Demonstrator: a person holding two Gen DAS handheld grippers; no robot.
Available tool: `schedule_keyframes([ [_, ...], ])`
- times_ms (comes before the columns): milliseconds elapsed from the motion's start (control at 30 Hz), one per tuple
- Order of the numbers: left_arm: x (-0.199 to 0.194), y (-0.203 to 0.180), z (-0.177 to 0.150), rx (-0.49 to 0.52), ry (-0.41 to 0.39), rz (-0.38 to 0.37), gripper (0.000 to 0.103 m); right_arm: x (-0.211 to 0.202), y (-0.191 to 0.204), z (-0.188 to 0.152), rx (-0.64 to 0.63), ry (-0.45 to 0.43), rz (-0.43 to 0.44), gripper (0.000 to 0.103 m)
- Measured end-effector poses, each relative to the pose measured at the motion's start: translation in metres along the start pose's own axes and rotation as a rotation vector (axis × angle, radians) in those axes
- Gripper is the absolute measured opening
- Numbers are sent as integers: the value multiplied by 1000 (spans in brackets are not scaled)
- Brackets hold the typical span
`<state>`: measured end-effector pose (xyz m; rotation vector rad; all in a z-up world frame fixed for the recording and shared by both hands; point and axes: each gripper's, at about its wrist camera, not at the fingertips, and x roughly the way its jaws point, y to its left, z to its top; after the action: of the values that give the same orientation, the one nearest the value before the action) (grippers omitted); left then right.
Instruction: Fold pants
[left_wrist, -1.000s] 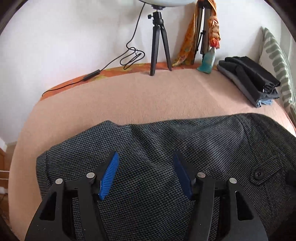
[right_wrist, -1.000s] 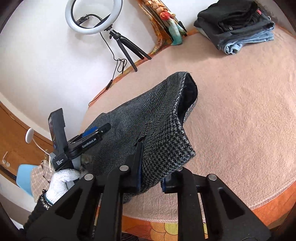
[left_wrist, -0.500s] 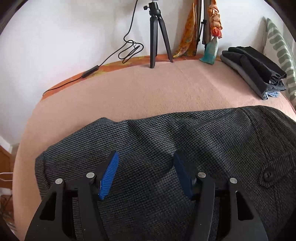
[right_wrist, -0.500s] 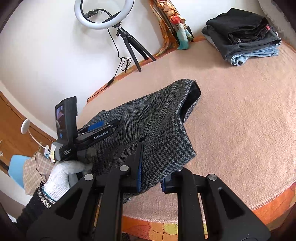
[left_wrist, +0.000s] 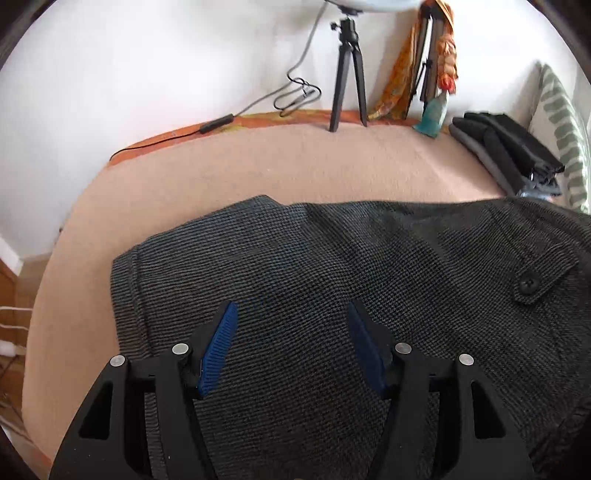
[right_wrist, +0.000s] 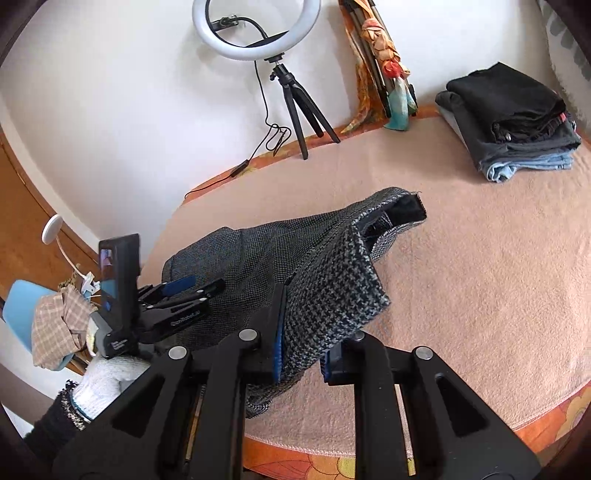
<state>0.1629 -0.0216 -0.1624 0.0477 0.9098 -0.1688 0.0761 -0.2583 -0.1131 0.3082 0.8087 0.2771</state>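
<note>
Dark grey houndstooth pants (left_wrist: 369, 266) lie across the pink blanket, with a buttoned back pocket flap (left_wrist: 532, 280) at the right. My left gripper (left_wrist: 291, 343) is open and hovers just above the pants' left part, jaws wide apart with fabric between and below them. In the right wrist view my right gripper (right_wrist: 306, 350) is shut on the waistband end of the pants (right_wrist: 332, 277) and holds it lifted off the blanket. The left gripper (right_wrist: 192, 291) shows there at the left, held by a white-gloved hand.
A pink blanket (right_wrist: 480, 277) covers the bed. A stack of folded clothes (right_wrist: 509, 122) lies at the far right. A ring light on a tripod (right_wrist: 288, 92) and a cable stand at the wall. A striped pillow (left_wrist: 561, 129) is at the right edge.
The left gripper has shifted slightly over the pants and stayed open. The right gripper, still shut on the waistband, has turned and moved so the pants drape more to the left.
</note>
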Motion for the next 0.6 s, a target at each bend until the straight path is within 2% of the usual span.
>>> schedule_keyframes([
  [100,-41,39,-4,-91,-70,6,61,2,21,5,-82,-2,-11,16],
  [300,-100,114,-24,-233,-175,83,61,16,81,11,-280,13,-16,16],
  [467,-119,153,-44,-324,-209,128,61,40,148,1,-503,49,-9,16],
  [600,-122,170,-55,-372,-210,143,61,64,204,-30,-721,96,-3,16],
])
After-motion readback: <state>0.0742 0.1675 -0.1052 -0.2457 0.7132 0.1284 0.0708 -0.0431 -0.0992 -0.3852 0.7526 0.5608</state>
